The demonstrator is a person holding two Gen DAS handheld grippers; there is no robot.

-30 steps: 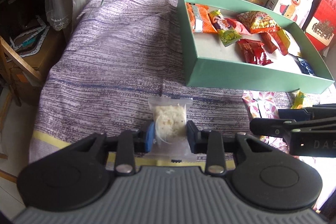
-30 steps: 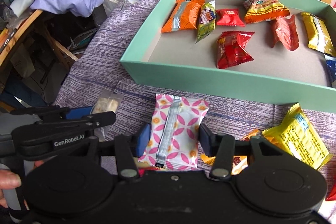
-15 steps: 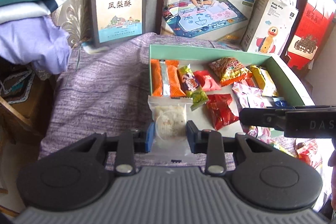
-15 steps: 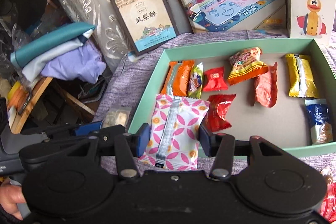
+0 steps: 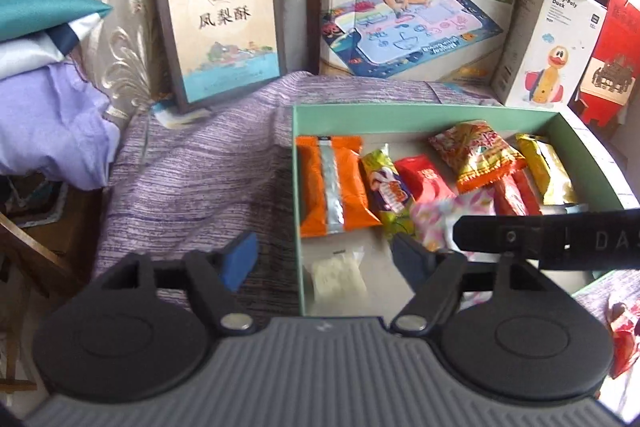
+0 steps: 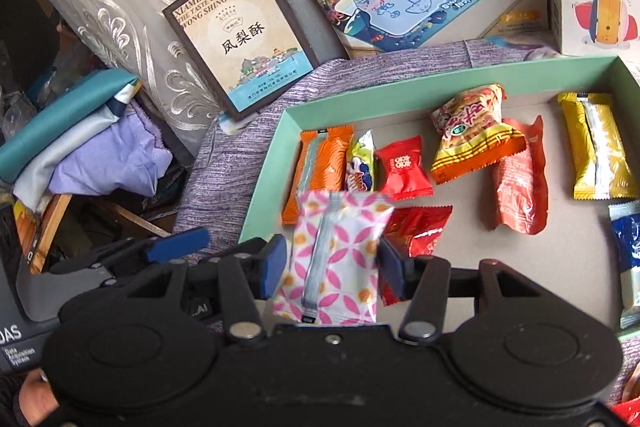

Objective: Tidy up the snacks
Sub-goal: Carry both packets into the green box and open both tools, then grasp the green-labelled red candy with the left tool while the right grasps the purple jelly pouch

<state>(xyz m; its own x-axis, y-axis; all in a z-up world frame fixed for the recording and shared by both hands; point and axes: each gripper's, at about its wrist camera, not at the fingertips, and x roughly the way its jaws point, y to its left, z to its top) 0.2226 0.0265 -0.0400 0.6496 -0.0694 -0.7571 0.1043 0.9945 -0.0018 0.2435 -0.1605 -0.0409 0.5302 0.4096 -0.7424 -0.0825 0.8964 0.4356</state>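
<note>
The green box (image 5: pixel 400 119) holds several wrapped snacks. A clear packet with a white snack (image 5: pixel 338 277) lies flat in its near left corner. Above it my left gripper (image 5: pixel 324 261) has its jaws opening wide, with nothing held. My right gripper (image 6: pixel 332 263) hangs over the green box (image 6: pixel 440 93), its jaws opening. The pink-and-white patterned packet (image 6: pixel 332 255) is loose between them, with a small gap at the left pad. That pink packet (image 5: pixel 440 223) shows blurred in the left wrist view beside the right gripper's finger (image 5: pixel 540 239). The left gripper's blue fingertip (image 6: pixel 176 245) shows at lower left.
An orange packet (image 5: pixel 332 187), red ones and a yellow one (image 6: pixel 600 147) lie in the box. A food box (image 5: pixel 224 27), a play-mat box (image 5: pixel 412 15) and a duck box (image 5: pixel 556 43) stand behind. Folded cloths (image 5: pixel 40 67) lie left. A red snack (image 5: pixel 624 331) lies outside.
Both grippers moved from the purple cloth up over the green box. The left one let go of the white snack, which dropped into the box. The right one's jaws widened around the pink packet.
</note>
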